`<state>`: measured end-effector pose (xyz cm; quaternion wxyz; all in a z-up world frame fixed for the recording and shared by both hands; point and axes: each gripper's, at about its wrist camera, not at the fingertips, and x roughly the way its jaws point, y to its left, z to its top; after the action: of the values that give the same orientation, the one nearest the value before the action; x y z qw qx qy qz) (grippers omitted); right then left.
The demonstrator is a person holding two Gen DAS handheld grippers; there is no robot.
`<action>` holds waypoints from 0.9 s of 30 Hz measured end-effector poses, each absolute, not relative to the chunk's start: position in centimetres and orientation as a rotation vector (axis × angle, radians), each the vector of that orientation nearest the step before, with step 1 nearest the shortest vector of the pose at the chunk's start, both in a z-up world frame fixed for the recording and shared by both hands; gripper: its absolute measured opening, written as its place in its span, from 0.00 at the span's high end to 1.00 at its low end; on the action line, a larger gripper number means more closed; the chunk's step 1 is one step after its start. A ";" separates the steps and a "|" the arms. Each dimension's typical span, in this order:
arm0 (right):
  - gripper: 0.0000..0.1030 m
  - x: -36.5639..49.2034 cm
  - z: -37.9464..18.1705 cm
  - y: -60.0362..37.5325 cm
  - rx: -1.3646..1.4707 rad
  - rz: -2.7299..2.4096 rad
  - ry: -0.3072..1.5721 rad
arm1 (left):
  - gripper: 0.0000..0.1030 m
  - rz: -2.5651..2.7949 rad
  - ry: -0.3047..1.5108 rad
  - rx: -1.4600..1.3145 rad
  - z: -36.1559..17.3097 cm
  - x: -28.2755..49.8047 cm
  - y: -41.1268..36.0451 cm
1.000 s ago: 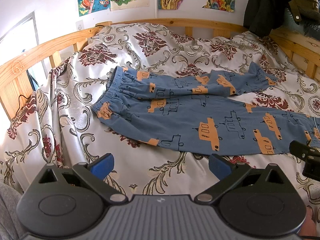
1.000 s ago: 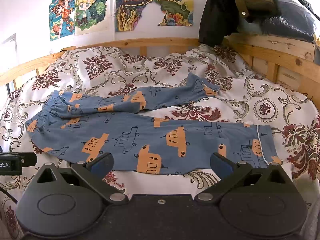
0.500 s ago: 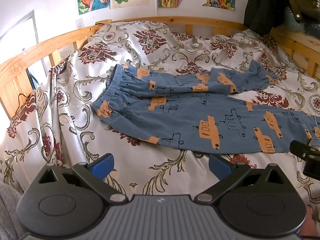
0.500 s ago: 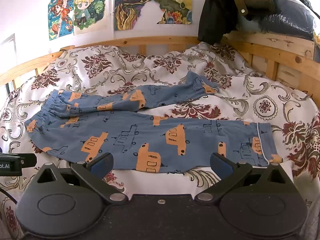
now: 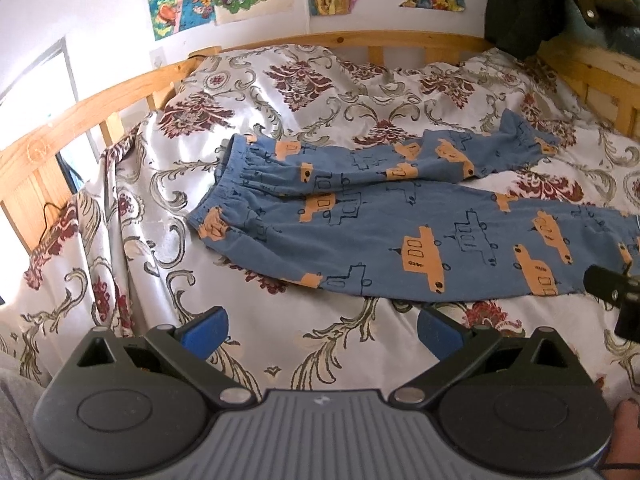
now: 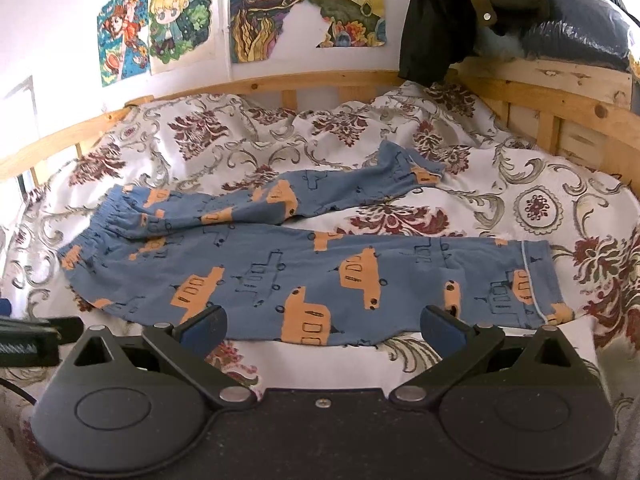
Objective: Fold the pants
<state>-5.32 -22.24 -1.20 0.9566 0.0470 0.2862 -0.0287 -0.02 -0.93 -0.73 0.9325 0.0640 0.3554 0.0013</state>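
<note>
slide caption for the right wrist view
Open right tongs hover over blue pants spread on a floral bed.

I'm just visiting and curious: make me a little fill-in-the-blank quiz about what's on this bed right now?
1. The blue pants are printed with ____ cars.
2. They lie spread on a flowery bedspread inside a ____ bed frame.
3. Both the left gripper and the right gripper have their jaws ____.
4. The pants' waistband points to the ____ of both views.

Missing words: orange; wooden; open; left
</note>
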 end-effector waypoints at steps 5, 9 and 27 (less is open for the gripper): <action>0.01 -5.5 -1.2 -22.3 0.118 -0.057 0.566 | 0.00 -0.052 0.744 0.084 -0.4 0.2 -0.6; 0.00 -5.5 -0.2 -23.6 0.225 -0.024 0.582 | 0.00 -0.084 0.763 0.003 0.8 1.0 0.5; 0.00 11.8 3.7 -28.9 -0.019 0.330 0.710 | 0.00 -0.334 0.705 0.246 5.4 22.7 0.6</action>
<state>11.78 -28.87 3.69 0.9242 -0.0092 0.3462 0.1609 22.70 0.64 5.37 0.9174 0.1197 0.3429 -0.1624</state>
